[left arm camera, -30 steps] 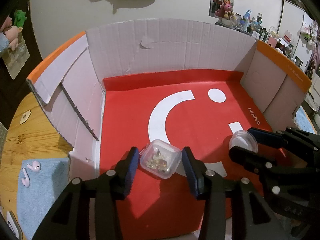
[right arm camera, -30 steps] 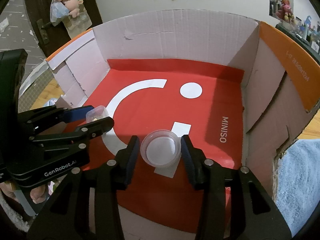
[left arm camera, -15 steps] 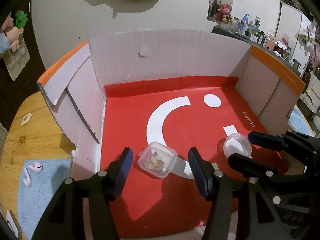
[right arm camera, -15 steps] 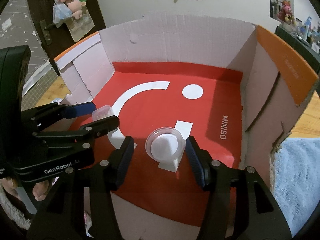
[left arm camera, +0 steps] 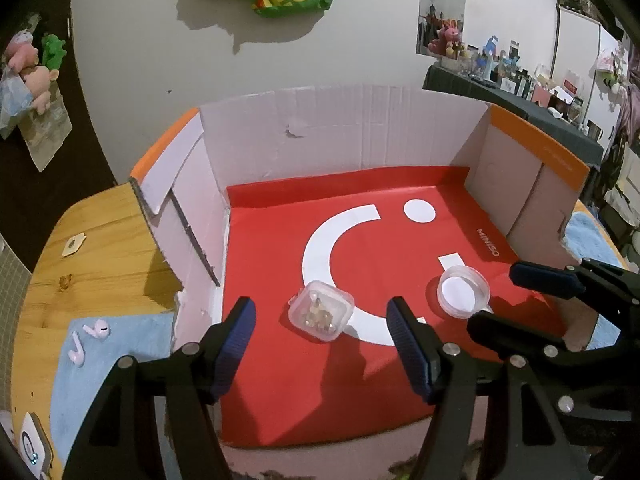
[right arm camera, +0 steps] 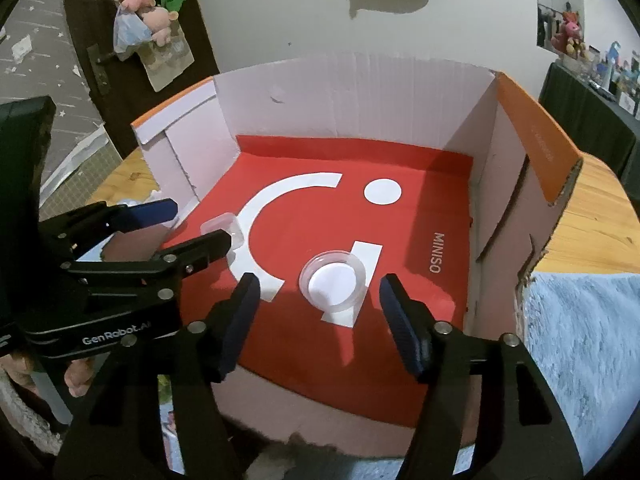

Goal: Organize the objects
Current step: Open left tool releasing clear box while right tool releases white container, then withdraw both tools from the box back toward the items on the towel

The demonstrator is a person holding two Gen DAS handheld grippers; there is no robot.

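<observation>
- The left gripper (left arm camera: 320,344) is opening, pads clear of the square clear case (left arm camera: 321,311) lying on the box's red liner (left arm camera: 280,392), seemingly releasing it there.
- The right gripper (right arm camera: 318,320) is opening around the round clear container (right arm camera: 333,280), also resting free on the liner.

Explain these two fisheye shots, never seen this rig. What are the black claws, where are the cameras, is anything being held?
There is no robot arm. A person holds a two-finger clamp in each hand, and a fisheye camera on each clamp looks forward along its fingers.

The left wrist view shows the left gripper at the bottom, with the right one entering from the right. The right wrist view shows the right gripper, with the left one at its left.

Both point down into an open cardboard box lined with a red sheet. On the sheet lie a small square clear case with little pieces inside and a round clear container.

Nothing is held: both sets of jaws are opening, each item sitting between the pads untouched.
</observation>
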